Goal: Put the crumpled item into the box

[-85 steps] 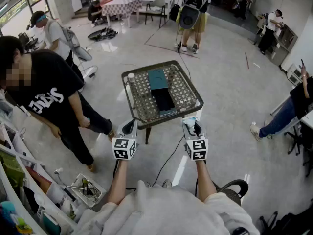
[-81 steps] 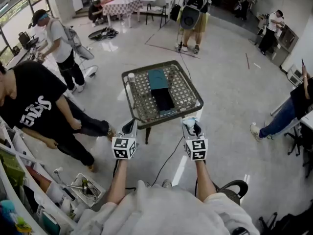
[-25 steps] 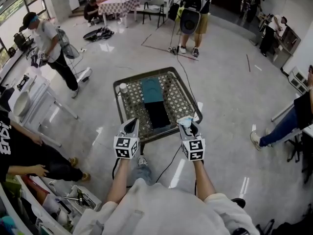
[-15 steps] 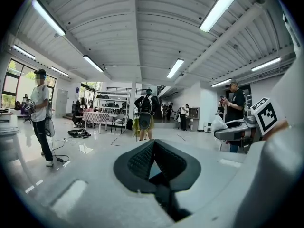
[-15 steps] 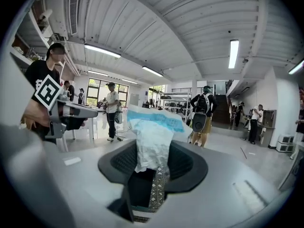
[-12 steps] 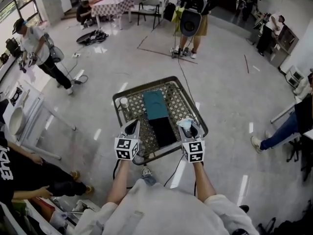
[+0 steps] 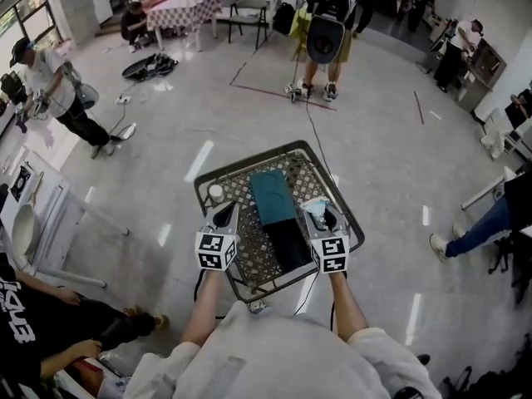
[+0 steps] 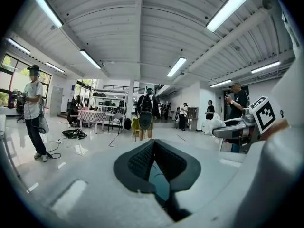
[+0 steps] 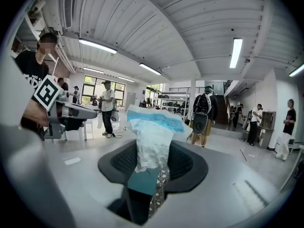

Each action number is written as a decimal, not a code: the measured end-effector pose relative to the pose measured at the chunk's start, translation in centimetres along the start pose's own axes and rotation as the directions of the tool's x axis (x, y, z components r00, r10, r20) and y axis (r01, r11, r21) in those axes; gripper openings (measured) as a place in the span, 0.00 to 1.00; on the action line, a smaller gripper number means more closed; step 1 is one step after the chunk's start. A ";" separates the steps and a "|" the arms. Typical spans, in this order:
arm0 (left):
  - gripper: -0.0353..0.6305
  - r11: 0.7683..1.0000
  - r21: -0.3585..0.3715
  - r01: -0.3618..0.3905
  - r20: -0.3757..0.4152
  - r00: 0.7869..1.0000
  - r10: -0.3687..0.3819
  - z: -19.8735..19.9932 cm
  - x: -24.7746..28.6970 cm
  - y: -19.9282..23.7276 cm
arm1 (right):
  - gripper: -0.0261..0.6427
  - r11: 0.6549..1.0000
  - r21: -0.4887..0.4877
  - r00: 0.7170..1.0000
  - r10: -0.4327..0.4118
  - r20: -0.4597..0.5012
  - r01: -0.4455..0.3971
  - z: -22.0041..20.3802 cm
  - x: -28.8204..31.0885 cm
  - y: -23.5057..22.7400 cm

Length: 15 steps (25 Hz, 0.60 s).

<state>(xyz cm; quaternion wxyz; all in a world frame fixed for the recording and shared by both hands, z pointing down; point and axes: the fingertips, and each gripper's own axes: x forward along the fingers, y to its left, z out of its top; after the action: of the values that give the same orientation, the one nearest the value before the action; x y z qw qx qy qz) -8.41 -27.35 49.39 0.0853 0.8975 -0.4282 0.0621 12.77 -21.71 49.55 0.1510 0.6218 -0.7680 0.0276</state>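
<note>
While we hold the crumpled white-and-blue paper wrapper (image 9: pixel 151 139) over the table, our right tongs (image 9: pixel 153 163) are clamped on it. Its lower part is pinched between the ribbed black pads (image 9: pixel 126 161) and its puffed top stands above them. In the head view the wrapper (image 7: pixel 315 205) shows at the tip of the right tongs (image 7: pixel 324 216), above the near right part of the square metal table with the lattice top (image 7: pixel 243 191). Our left tongs (image 8: pixel 153 145) carry nothing. Their pads meet at the tips, and in the head view they hang over the table's near left side.

The long dark open box (image 7: pixel 288 246) lies on the table between the two tongs, with a flat teal panel (image 7: pixel 272 196) — its lid, we judge — touching its far end. A small white cup (image 7: pixel 215 192) stands near the table's far left corner.

We judge the step in hand to be the carry: the wrapper is gripped but not yet in the box. The next move calls for bringing the right tongs leftward until the wrapper hangs over the dark opening rather than the teal panel. Then we would lower it inside and only after that spread the pads. Being light and springy, the wrapper may cling to a pad or catch on the box wall — a low release seems wise to us.
</note>
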 end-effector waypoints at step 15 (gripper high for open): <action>0.06 1.000 -0.011 0.014 -0.041 0.999 -0.014 -2.0 3.3 3.1 | 0.28 1.000 0.015 1.000 0.000 -0.027 0.000 -0.8 4.7 0.1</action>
<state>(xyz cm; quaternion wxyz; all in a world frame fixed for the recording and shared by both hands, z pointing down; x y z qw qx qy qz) -8.88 -31.36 52.29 0.0994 0.8986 -0.4203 0.0778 11.99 -25.95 51.62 0.1567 0.6224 -0.7657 0.0417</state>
